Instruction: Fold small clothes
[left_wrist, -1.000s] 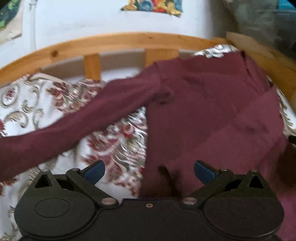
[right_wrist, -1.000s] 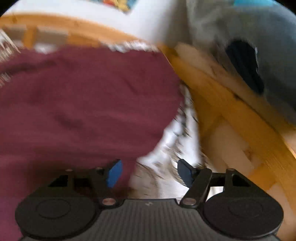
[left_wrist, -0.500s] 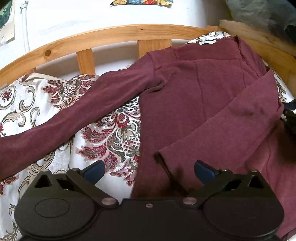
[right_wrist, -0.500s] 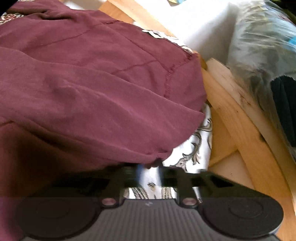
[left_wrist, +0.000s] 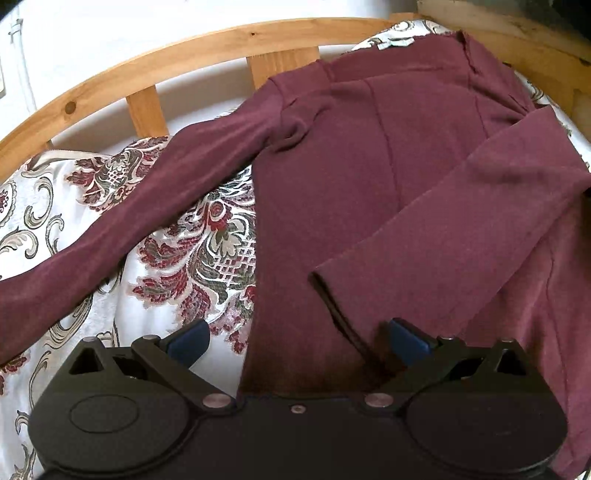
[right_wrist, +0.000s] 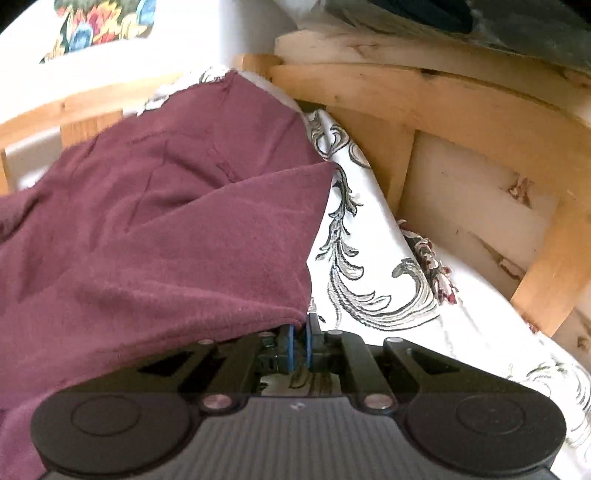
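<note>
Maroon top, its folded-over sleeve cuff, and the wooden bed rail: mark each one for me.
maroon top (left_wrist: 332, 177): left wrist view, middle of the body panel.
sleeve cuff (left_wrist: 332, 291): left wrist view, dark hem at the sleeve's end.
wooden bed rail (left_wrist: 207, 51): left wrist view, curved top bar.

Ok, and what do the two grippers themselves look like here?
Both are matte black. The left gripper has two round discs on its body, bare metal pivot screws on angled link arms, triangular cut-outs, and blue pads on its fingertips. The right gripper is the same build, with a ribbed grey top plate and thin blue pads. No cables, hands or sleeves show.
</note>
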